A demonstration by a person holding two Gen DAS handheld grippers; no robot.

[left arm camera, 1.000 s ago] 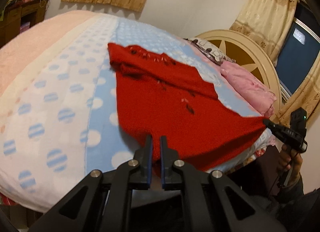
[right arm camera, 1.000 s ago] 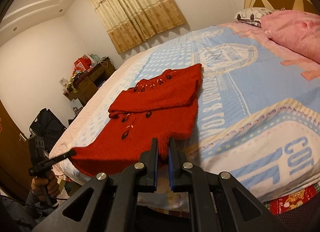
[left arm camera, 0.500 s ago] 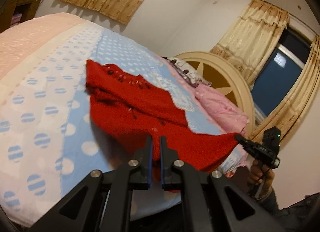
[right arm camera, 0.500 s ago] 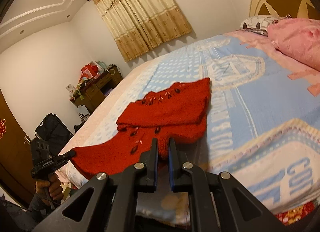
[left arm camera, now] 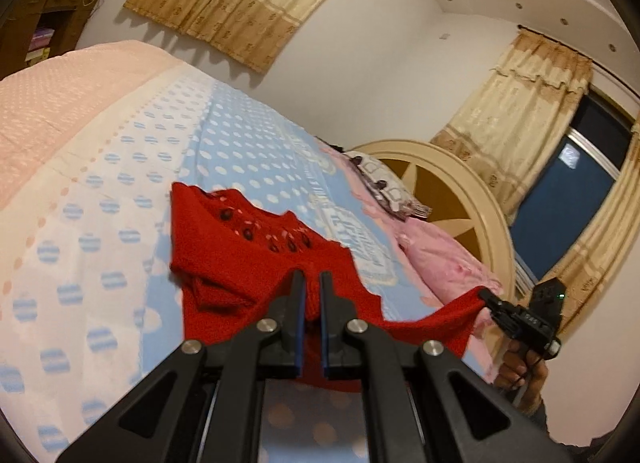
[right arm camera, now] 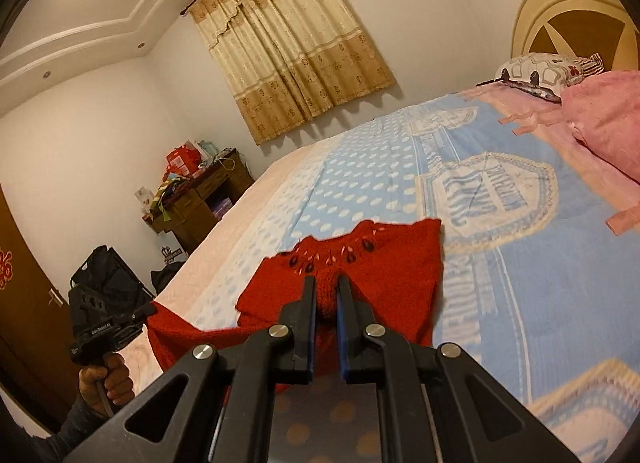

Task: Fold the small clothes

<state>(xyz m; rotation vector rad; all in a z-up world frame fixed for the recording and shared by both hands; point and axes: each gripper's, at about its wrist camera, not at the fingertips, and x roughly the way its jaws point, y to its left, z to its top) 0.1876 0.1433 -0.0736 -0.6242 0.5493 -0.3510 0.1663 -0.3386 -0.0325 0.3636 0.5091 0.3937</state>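
A small red knitted sweater [left arm camera: 224,255] with dark beads at the neck lies on the bed; it also shows in the right wrist view [right arm camera: 396,263]. My left gripper [left arm camera: 312,283] is shut on the sweater's near hem corner and holds it lifted above the bed. My right gripper [right arm camera: 325,287] is shut on the other hem corner, also lifted. Each gripper shows in the other's view, the right one [left arm camera: 490,301] and the left one [right arm camera: 144,313], with the hem stretched between them. The sweater's top part rests on the bedspread.
The bed carries a blue and white dotted bedspread [left arm camera: 120,231] with a pink strip. A pink pillow [left arm camera: 444,259] and a patterned pillow [right arm camera: 540,69] lie by the round headboard [left arm camera: 460,191]. A wooden desk [right arm camera: 196,199] and a black bag [right arm camera: 104,271] stand by the wall.
Both grippers have risen and moved forward over the bed, carrying the hem up and toward the neckline. The sweater's lower half has left the bedspread.
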